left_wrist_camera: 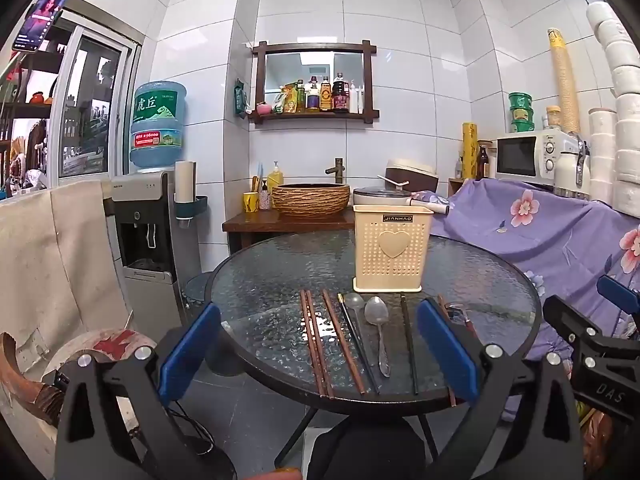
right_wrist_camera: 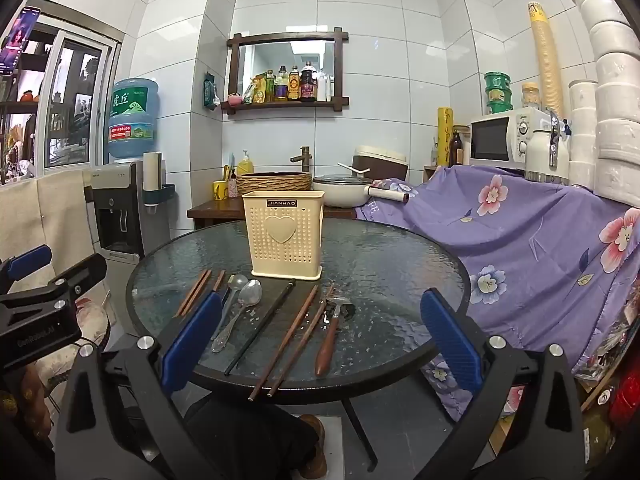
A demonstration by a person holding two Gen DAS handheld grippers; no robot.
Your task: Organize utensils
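A cream perforated utensil holder [left_wrist_camera: 392, 250] [right_wrist_camera: 283, 235] with a heart stands upright on the round glass table [left_wrist_camera: 280, 272] [right_wrist_camera: 400, 264]. In front of it lie brown wooden chopsticks [left_wrist_camera: 316, 348] [right_wrist_camera: 288, 340], black chopsticks [left_wrist_camera: 409, 344] [right_wrist_camera: 260, 328], a metal spoon [left_wrist_camera: 378, 328] [right_wrist_camera: 240, 312], a clear spoon [left_wrist_camera: 354, 302] [right_wrist_camera: 236, 284] and a wooden-handled utensil [right_wrist_camera: 328, 340]. My left gripper [left_wrist_camera: 318, 354] is open and empty, above the table's near edge. My right gripper [right_wrist_camera: 320, 340] is open and empty, also over the near edge.
A purple floral cloth [left_wrist_camera: 540, 232] [right_wrist_camera: 520, 240] covers furniture right of the table. A water dispenser [left_wrist_camera: 144, 220] [right_wrist_camera: 120, 208] stands at left. Behind the table are a woven basin [left_wrist_camera: 311, 198], a pot [right_wrist_camera: 344, 194] and a microwave [right_wrist_camera: 508, 138]. The other gripper shows at the frame edge [left_wrist_camera: 592, 344] [right_wrist_camera: 44, 308].
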